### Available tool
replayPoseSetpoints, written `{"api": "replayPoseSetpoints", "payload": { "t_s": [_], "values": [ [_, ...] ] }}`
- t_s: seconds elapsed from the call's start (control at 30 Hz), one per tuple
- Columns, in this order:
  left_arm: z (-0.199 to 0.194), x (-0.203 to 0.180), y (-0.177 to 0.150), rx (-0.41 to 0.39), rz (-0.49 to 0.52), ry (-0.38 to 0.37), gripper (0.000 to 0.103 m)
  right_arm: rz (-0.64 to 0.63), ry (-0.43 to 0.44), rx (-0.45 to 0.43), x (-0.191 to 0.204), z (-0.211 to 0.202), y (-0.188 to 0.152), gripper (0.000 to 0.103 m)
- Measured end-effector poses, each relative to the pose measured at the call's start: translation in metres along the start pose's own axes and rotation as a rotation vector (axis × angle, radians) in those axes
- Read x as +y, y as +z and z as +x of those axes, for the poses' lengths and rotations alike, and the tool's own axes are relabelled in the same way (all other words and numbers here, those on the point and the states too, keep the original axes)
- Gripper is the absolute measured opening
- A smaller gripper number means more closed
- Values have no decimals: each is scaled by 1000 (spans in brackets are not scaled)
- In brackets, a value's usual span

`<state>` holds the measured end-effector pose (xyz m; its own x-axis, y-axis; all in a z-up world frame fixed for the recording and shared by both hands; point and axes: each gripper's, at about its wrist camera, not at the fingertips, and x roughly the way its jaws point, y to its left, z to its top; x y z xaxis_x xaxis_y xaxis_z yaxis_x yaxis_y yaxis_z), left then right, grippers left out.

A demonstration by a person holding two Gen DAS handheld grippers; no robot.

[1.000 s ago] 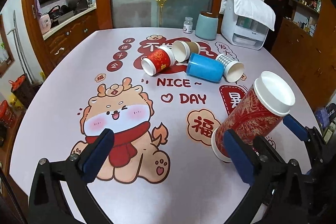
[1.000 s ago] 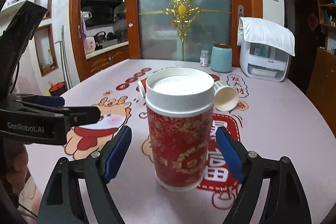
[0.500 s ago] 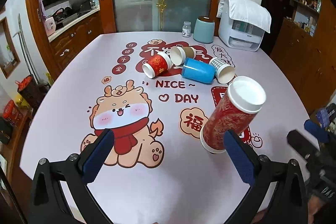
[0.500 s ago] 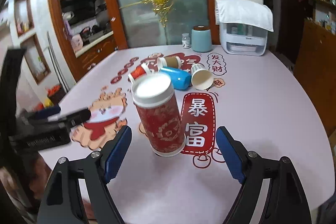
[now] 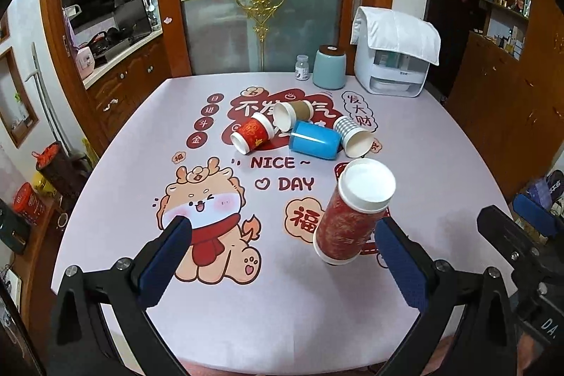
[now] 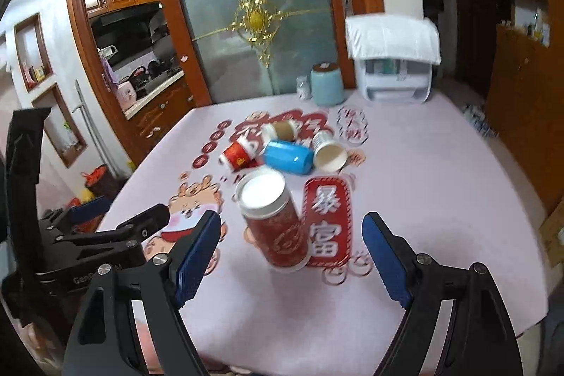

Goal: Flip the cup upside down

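A tall red patterned paper cup [image 5: 347, 221] stands on the table with its white flat end up; it also shows in the right wrist view [image 6: 273, 222]. My left gripper [image 5: 282, 265] is open and empty, held back from the cup, which is just left of its right finger. My right gripper [image 6: 292, 258] is open and empty, with the cup ahead between its fingers but well apart from them. The right gripper also shows at the right edge of the left wrist view [image 5: 528, 228]. The left gripper shows at the left of the right wrist view [image 6: 105, 235].
Several cups lie on their sides mid-table: a red one [image 5: 252, 136], a brown one [image 5: 292, 113], a blue one [image 5: 313, 143] and a checked one [image 5: 354, 136]. At the far edge stand a teal canister [image 5: 329, 67], a small jar [image 5: 302, 67] and a white cloth-covered appliance [image 5: 393, 59].
Both grippers have pulled back and up from the tall red cup, which stays standing on the table. The right gripper's fingers no longer flank it closely.
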<state>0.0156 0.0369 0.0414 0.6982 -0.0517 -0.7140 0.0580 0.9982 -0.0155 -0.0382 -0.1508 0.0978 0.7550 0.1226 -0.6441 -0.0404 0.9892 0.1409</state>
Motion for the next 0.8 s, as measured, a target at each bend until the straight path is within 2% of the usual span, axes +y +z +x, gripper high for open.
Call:
{"api": "replayPoseSetpoints", "payload": {
  "t_s": [0.13,0.53,0.8],
  "values": [
    [-2,-8,-2,-19,18,41,102,-18,-18,-19,4,-10,2,84],
    [2,-15,-5,5,24,64,102,-37,-33,-5,6,5,1,84],
    [0,-13,-4,-11,15,68,102,-24,-35,-10,4,9,2,84]
  ]
}}
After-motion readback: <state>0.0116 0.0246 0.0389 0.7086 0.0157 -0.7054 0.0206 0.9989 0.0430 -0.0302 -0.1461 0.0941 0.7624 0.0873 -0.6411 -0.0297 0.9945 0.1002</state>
